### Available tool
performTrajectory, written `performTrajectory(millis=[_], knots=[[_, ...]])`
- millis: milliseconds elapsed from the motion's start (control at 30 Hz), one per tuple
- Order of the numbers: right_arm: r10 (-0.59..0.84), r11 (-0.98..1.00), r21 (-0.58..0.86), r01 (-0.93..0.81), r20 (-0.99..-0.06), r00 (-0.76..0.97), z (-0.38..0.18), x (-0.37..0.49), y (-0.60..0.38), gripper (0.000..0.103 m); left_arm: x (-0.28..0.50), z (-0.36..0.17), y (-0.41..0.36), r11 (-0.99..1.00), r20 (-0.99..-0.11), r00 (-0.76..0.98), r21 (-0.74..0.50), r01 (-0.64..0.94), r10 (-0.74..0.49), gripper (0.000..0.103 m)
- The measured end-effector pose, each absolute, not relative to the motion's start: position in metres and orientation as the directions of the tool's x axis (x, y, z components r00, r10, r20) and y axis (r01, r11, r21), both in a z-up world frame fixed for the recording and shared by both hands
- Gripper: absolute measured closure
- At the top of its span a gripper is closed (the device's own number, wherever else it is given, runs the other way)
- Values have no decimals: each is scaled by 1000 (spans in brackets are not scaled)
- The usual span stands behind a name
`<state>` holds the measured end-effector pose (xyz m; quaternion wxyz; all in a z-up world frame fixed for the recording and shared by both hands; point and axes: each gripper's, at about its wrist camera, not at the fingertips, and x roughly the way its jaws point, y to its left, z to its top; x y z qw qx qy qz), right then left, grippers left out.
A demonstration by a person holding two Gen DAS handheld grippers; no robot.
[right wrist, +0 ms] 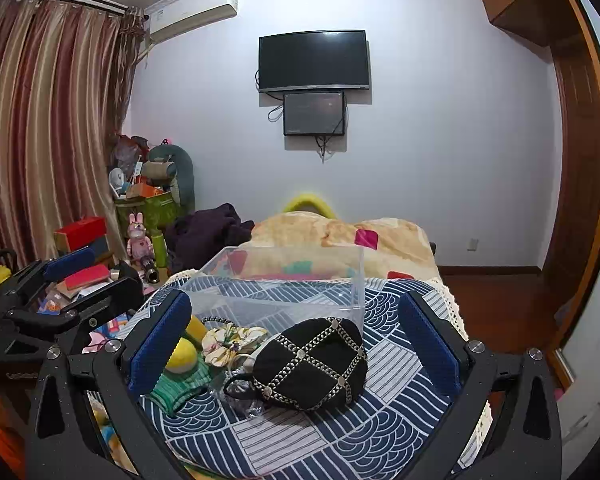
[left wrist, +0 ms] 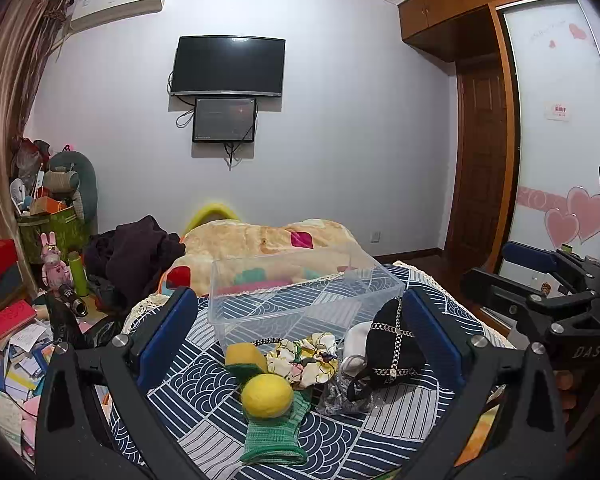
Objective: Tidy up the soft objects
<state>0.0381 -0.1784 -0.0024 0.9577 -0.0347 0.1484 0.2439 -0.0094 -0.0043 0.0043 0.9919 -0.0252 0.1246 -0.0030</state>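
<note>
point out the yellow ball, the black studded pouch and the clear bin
yellow ball (left wrist: 267, 395), left wrist view, middle of its front face
black studded pouch (right wrist: 312, 364), right wrist view, centre of its top panel
clear bin (right wrist: 276, 304), right wrist view, bare front wall

Clear bin open-topped; soft pile crowds its near wall
</note>
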Motion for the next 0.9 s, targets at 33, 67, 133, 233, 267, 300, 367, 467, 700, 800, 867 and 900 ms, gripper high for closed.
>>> performTrajectory(millis=[33,67,133,233,267,300,367,467,700,800,867,900], knots=[[457,879,6,-477,-300,837,-3,38,-178,0,-9,4,-4,999,-246,969,-50,-1,-11,0],[457,879,6,-477,-300,838,-3,38,-178,0,-9,4,-4,999,-246,969,-50,-1,-11,0],[456,879,5,-477,-300,838,-2,38,-178,0,-9,4,-4,999,-247,969,-49,-1,-11,0],[457,879,6,-477,-300,838,-2,38,-179,0,-10,4,-4,999,-246,969,-50,-1,-12,0],[457,879,6,-477,-300,838,-2,38,-179,0,-9,4,-4,999,-246,969,-50,-1,-12,0],[457,879,7,-477,-299,838,-1,38,-179,0,-9,4,-4,999,-246,969,-50,-1,-11,0],[457,879,7,-478,-299,837,-1,38,-179,0,-10,5,-4,999,-246,969,-50,-1,-11,0],[458,878,6,-478,-300,837,-1,38,-179,0,-9,5,-4,999,-247,969,-50,-1,-12,0],[458,878,5,-479,-299,837,-1,38,-179,0,-9,5,-4,999,-248,969,-49,1,-14,0],[460,877,9,-480,-300,836,-1,38,-179,0,-9,5,-4,999,-250,968,-49,0,-13,0],[461,877,11,-481,-303,834,-2,40,-180,0,-7,4,-3,999,-252,968,-50,2,-14,0],[462,876,13,-482,-304,833,-3,40,-180,0,-6,3,-3,999,-256,967,-52,2,-16,0]])
